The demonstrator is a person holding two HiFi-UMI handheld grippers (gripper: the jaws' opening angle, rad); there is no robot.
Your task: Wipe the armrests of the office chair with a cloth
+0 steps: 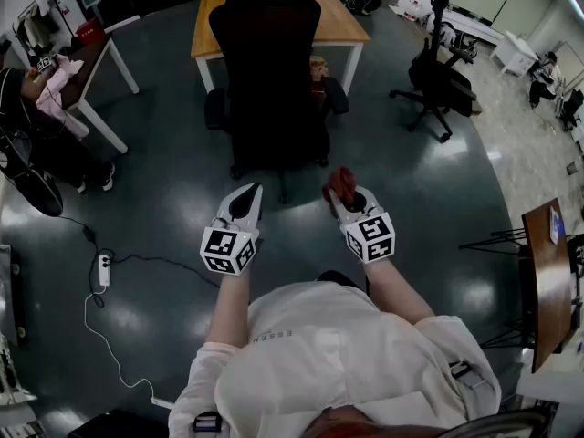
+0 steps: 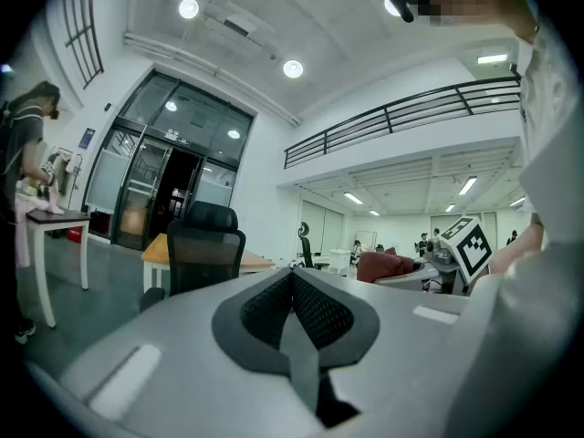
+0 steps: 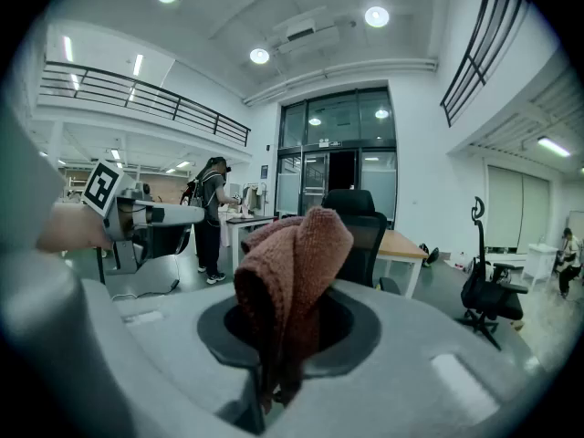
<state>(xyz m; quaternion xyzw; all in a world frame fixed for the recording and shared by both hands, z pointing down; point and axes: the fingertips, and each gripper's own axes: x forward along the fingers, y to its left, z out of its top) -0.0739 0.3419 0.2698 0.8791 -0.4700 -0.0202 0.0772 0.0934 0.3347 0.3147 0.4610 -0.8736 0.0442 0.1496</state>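
Cloth (image 1: 342, 182): reddish-brown, pinched in the right hand-held gripper (image 1: 347, 197). The right gripper view shows the cloth (image 3: 292, 263) folded over and standing up out of the jaws, which are clamped on its lower end. Left hand-held gripper (image 1: 245, 199): jaws pressed together, nothing between them. Both are held side by side in front of the person, apart from each other, over the dark floor (image 1: 155, 199).

Office chair (image 1: 265, 71): black, standing ahead of both, touched by neither. Left armrest (image 1: 215, 108) and right armrest (image 1: 335, 94) are both visible. Wooden worktop (image 1: 342, 21) is just behind the chair. A second black chair (image 1: 438, 80) stands off to the right, well apart.
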